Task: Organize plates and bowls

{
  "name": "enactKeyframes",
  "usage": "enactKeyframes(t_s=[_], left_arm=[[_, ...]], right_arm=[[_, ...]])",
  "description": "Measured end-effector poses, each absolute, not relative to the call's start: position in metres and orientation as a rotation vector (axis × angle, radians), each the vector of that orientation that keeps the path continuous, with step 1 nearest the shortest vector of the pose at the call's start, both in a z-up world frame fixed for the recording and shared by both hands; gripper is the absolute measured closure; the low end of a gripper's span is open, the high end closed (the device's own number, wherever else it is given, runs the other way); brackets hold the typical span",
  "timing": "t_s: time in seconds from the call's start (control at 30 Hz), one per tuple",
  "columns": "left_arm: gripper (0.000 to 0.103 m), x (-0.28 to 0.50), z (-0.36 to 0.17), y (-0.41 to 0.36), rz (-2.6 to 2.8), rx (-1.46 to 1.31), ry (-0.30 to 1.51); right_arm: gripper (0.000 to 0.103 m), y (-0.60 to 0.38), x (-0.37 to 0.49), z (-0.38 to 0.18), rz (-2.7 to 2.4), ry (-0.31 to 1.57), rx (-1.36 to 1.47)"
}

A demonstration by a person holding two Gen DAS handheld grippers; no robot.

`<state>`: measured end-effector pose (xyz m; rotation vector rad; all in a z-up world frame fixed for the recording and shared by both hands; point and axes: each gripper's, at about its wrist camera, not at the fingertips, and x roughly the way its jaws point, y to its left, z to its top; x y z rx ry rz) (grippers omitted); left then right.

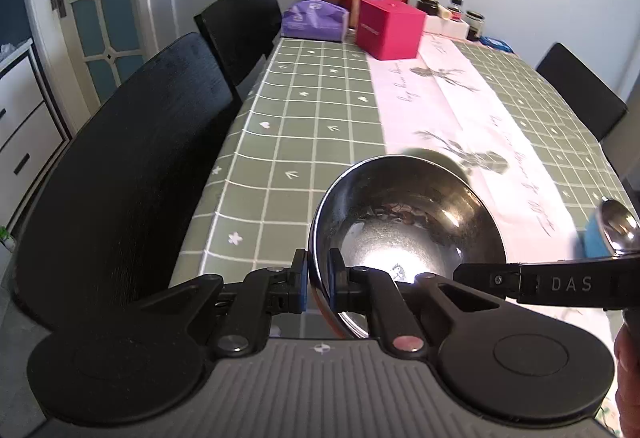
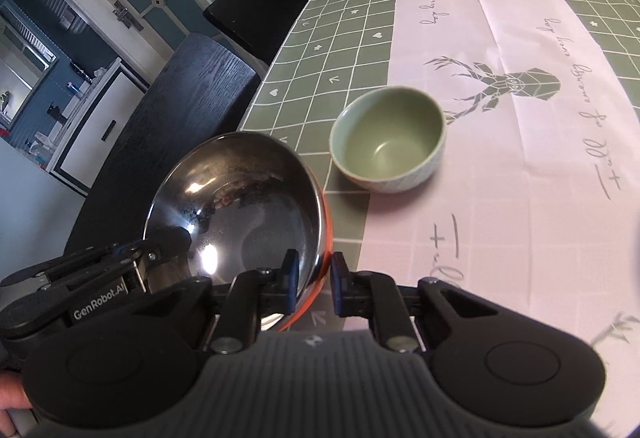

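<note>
A steel bowl (image 1: 404, 222) with an orange outside hangs tilted just above the tablecloth, held from two sides. My left gripper (image 1: 318, 278) is shut on its left rim. My right gripper (image 2: 314, 278) is shut on the right rim of the same steel bowl (image 2: 236, 202). Each wrist view shows the other gripper's black arm at the bowl's opposite side. A pale green ceramic bowl (image 2: 388, 146) stands upright and empty on the cloth, just beyond and right of the steel bowl. Neither gripper touches it.
The table (image 1: 304, 110) has a green checked cloth with a white runner (image 2: 500, 50). At its far end stand a red box (image 1: 390, 28), a purple tissue pack (image 1: 314, 18), bottles and jars. Black chairs (image 1: 120, 158) line the left edge. A shiny steel thing with a blue side (image 1: 616, 230) sits far right.
</note>
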<state>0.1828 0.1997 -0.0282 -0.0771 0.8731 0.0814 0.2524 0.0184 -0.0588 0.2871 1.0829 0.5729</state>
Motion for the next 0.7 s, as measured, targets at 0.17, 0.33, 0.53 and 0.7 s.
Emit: enactKeyframes(t_s=[0.17,0.33,0.53,0.7], left_arm=[[0.093,0.164,-0.015,0.171,0.063,-0.059,0.882],[0.092,0.150,-0.013,0.137,0.025,-0.044,0.891],[0.092,0.143,-0.026,0.100,-0.031,-0.059,0.911],[0.092,0.139,-0.047,0.070,-0.041,-0.041,0.931]], right_arm=[[0.089,-0.009,0.230,-0.045,0.581,1.085,0.264],[0.089,-0.044,0.212,-0.040,0.572,1.095,0.241],[0.090,-0.087,0.196,-0.047,0.524,1.100,0.218],[0.092,-0.116,0.195,-0.067,0.477,1.137,0.219]])
